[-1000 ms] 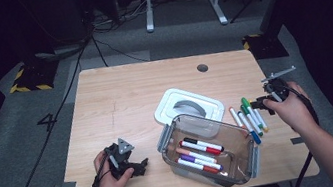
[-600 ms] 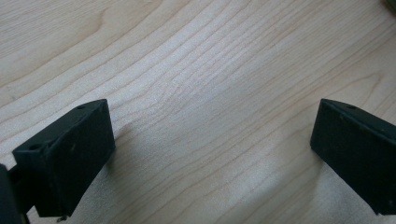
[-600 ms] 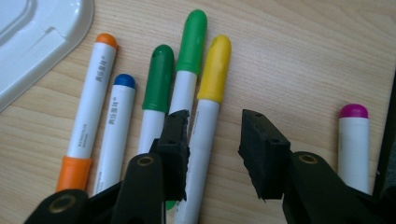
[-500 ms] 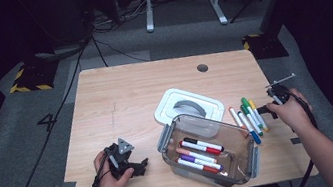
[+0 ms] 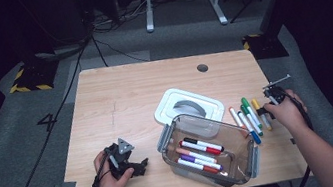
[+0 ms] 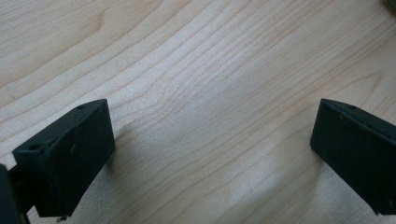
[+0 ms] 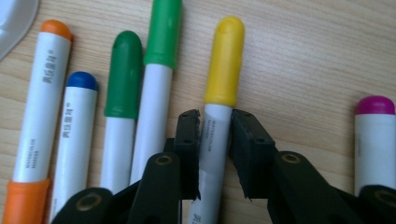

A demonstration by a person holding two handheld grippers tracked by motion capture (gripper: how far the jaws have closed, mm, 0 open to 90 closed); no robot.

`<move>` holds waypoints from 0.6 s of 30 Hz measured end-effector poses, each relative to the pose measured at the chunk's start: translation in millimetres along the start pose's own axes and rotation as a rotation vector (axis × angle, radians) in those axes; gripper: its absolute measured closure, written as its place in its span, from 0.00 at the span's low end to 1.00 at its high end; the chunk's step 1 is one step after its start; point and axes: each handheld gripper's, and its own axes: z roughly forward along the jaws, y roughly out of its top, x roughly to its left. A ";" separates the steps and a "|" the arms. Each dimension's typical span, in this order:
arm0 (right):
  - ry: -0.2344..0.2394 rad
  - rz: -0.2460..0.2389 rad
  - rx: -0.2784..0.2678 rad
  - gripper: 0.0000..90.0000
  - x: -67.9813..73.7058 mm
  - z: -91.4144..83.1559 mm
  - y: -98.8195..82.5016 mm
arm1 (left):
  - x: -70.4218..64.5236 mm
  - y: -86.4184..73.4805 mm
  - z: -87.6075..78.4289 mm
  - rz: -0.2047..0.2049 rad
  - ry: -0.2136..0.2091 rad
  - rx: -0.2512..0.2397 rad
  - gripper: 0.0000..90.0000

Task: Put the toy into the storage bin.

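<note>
The right gripper (image 7: 215,140) has its jaws pressed against both sides of the white barrel of the yellow-capped marker (image 7: 223,74), just below the cap; they have just been closing, with that barrel between them. The marker lies flat on the tabletop (image 7: 303,56), its cap pointing to twelve o'clock in the right gripper view. To its nine o'clock lie two green-capped markers (image 7: 161,32), side by side and touching; further the same way come a blue-capped marker (image 7: 80,81) and an orange-capped marker (image 7: 55,30). At three o'clock, well apart from the jaws, lies a purple-capped marker (image 7: 375,106).

In the high view the right gripper (image 5: 269,106) sits at about four o'clock on the tabletop (image 5: 129,94), near its right edge, over the row of loose markers (image 5: 247,118) that lies just to the right of the clear plastic box (image 5: 246,162). The box holds several more markers (image 5: 199,155), red-capped, purple-capped and an orange one among them. Behind the box, toward twelve o'clock and touching or nearly touching its far rim, lies the white lid (image 5: 186,105) with its grey handle.

The left gripper (image 6: 210,154) rests low over bare wood, its jaws standing wide apart with nothing between them. In the high view the left gripper (image 5: 138,166) is at about seven o'clock, near the front edge, to the left of the box and apart from it.
</note>
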 end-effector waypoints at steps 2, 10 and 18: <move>-0.014 0.025 0.000 0.85 -2.3 -0.1 -0.8 | 0.0 0.0 0.0 0.000 0.000 0.000 0.00; 0.003 0.050 -0.026 0.86 -5.6 -9.8 -1.7 | 0.0 0.0 0.0 -0.001 0.000 0.000 0.00; 0.030 0.036 -0.082 0.86 0.1 -34.4 -0.1 | -0.1 0.0 0.0 -0.002 -0.001 0.000 0.00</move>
